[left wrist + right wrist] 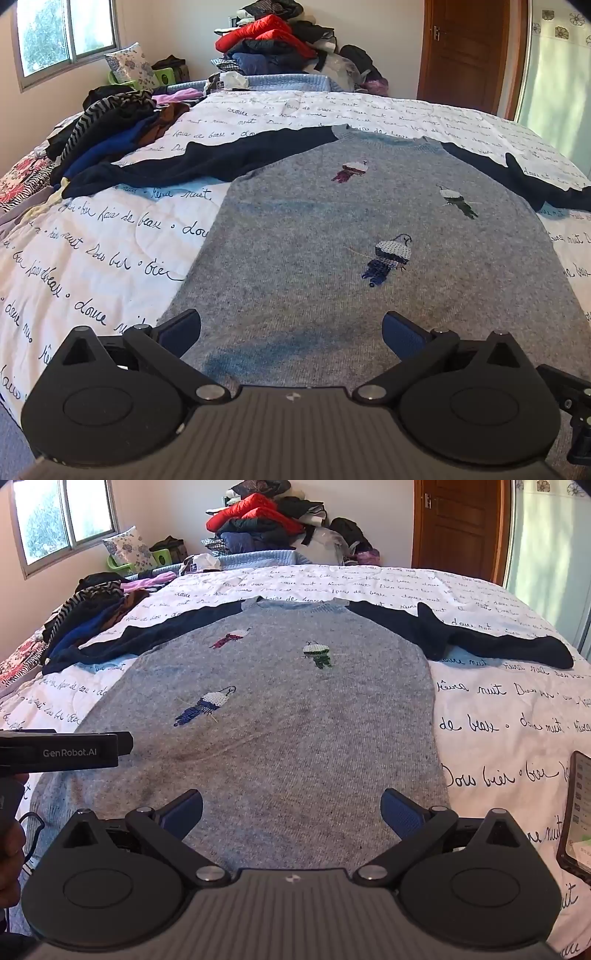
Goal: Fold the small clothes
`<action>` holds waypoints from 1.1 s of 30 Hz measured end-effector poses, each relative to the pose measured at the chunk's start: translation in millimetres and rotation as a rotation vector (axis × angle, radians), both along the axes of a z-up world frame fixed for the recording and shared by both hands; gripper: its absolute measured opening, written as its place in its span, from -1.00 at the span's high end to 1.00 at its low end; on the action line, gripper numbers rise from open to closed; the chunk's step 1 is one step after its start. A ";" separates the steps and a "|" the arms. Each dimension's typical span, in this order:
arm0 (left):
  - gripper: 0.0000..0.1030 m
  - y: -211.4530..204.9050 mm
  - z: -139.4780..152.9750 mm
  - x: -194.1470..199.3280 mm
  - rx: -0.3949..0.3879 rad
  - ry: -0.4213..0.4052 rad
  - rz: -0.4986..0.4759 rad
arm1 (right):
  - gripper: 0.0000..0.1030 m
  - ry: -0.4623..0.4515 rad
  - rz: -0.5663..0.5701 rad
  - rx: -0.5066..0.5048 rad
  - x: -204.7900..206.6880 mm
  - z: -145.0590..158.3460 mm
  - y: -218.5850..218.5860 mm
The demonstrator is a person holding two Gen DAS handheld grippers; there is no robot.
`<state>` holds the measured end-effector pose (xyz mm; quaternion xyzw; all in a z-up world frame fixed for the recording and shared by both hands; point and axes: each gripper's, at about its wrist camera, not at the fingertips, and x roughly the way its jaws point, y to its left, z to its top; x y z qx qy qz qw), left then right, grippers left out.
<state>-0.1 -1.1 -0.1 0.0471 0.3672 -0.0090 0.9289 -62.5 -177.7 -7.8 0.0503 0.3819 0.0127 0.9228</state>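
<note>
A grey sweater (314, 236) (280, 716) with navy sleeves and three embroidered birds lies flat, face up, on the bed. Its left sleeve (207, 158) (155, 635) stretches out toward the clothes pile; its right sleeve (480, 638) (535, 181) lies spread the other way. My left gripper (291, 332) hovers over the lower left part of the sweater, jaws wide open, nothing between them. My right gripper (291, 810) is over the sweater's hem area, also open and empty. The left gripper's body (62, 751) shows at the left edge of the right wrist view, held by a hand.
The bed has a white quilt with black script (96, 236) (509, 709). A pile of dark and striped clothes (107, 129) (88, 609) sits at its left side. A larger heap with a red jacket (266, 33) (251, 511) stands beyond. A phone (578, 812) lies at right.
</note>
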 end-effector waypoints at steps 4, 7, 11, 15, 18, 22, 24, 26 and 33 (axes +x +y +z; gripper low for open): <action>-1.00 4.3 -0.7 1.8 -0.021 0.015 0.021 | -1.00 0.003 0.000 0.000 0.1 -0.8 0.4; -1.00 3.3 0.4 0.9 -0.007 0.008 0.024 | -1.00 0.014 -0.009 -0.015 2.0 -2.4 1.7; -1.00 0.2 1.8 -5.2 0.019 -0.037 0.014 | -1.00 0.020 -0.020 -0.027 3.7 1.3 -0.5; -1.00 1.8 5.2 -8.2 0.010 -0.049 0.010 | -1.00 0.022 -0.024 -0.019 2.5 -6.2 -2.0; -1.00 6.3 3.4 -4.5 -0.025 -0.034 0.021 | -1.00 0.024 -0.030 -0.010 2.3 -5.8 -4.0; -1.00 11.5 3.8 -5.7 -0.063 -0.036 0.040 | -1.00 0.025 -0.038 -0.002 3.3 -6.0 -6.2; -1.00 12.4 4.6 -6.7 -0.067 -0.043 0.048 | -1.00 0.025 -0.040 0.004 2.7 -5.8 -7.3; -1.00 11.8 5.1 -7.2 -0.063 -0.045 0.048 | -1.00 0.029 -0.040 0.010 3.4 -7.1 -8.0; -1.00 7.1 7.3 -10.2 -0.061 -0.057 -0.008 | -1.00 0.037 -0.045 0.023 5.5 -8.8 -10.2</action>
